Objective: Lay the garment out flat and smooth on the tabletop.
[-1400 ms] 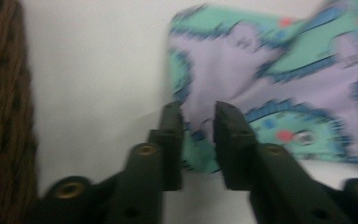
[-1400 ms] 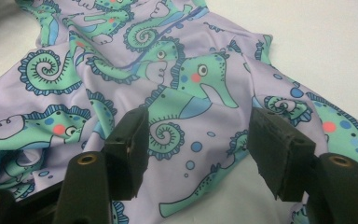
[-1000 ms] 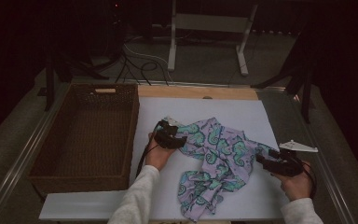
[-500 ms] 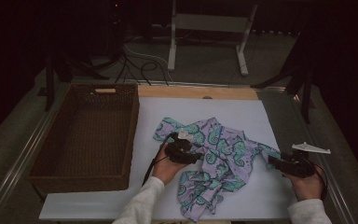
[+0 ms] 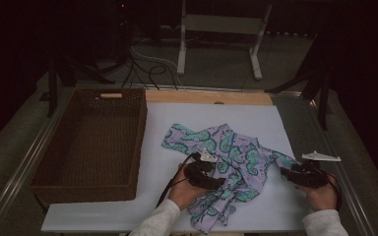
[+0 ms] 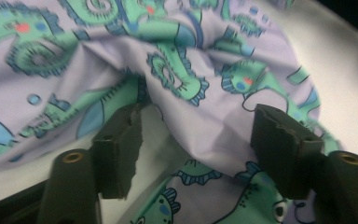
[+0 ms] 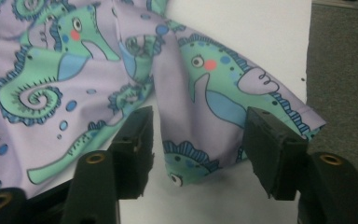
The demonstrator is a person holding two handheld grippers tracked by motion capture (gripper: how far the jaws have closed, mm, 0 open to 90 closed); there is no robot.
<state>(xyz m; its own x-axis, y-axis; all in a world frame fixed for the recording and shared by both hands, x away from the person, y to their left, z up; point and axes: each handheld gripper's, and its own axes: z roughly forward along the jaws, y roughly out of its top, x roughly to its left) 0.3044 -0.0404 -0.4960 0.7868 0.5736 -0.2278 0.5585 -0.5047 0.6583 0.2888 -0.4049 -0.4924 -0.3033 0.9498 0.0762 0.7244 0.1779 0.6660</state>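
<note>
Showing seahorse-print cloth [image 5: 226, 162], no legible writing

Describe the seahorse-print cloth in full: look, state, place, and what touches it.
The cloth is thin lilac fabric printed with green and blue seahorses, lying crumpled and folded on the white table top, right of the wicker basket. The left gripper straddles a raised fold at its middle; the right gripper straddles its hemmed right end. Neither pair of jaws has pinched it yet.
</note>
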